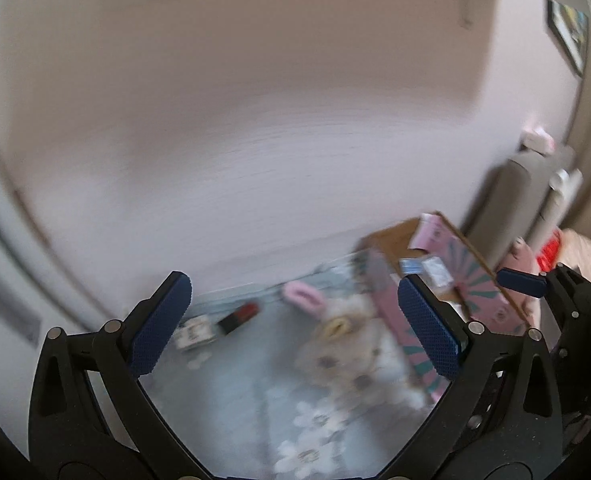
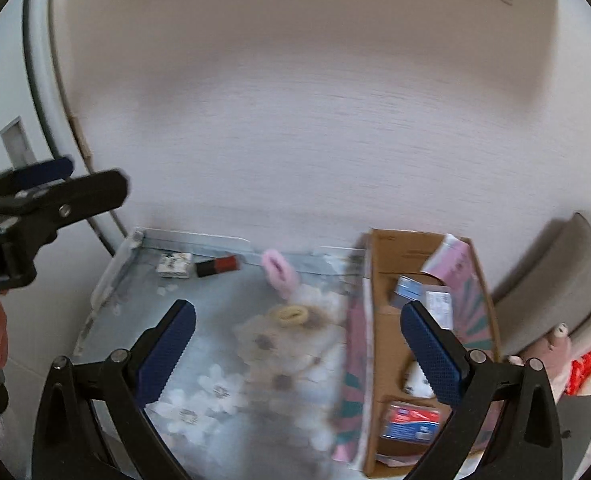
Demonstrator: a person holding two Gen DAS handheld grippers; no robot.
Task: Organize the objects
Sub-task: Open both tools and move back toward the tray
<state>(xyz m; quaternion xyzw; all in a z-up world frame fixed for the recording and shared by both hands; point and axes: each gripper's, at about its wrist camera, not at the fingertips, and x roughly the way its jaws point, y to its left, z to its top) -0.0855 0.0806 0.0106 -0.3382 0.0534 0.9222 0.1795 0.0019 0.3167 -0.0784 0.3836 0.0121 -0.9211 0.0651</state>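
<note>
Your floral tabletop point(image 2: 199, 360) is motion-blurred | cardboard box point(image 2: 391, 252) at its right edge, contents smeared | pink scrunchie point(image 2: 279, 272), red-black lipstick point(image 2: 218, 266) by the back rim | your left gripper point(image 1: 295, 326) and right gripper point(image 2: 297, 350) spread wide, empty.

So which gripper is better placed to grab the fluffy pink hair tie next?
Probably left: the left gripper hangs open with the fluffy pink hair tie between its fingers; the right gripper faces the cardboard box.
</note>
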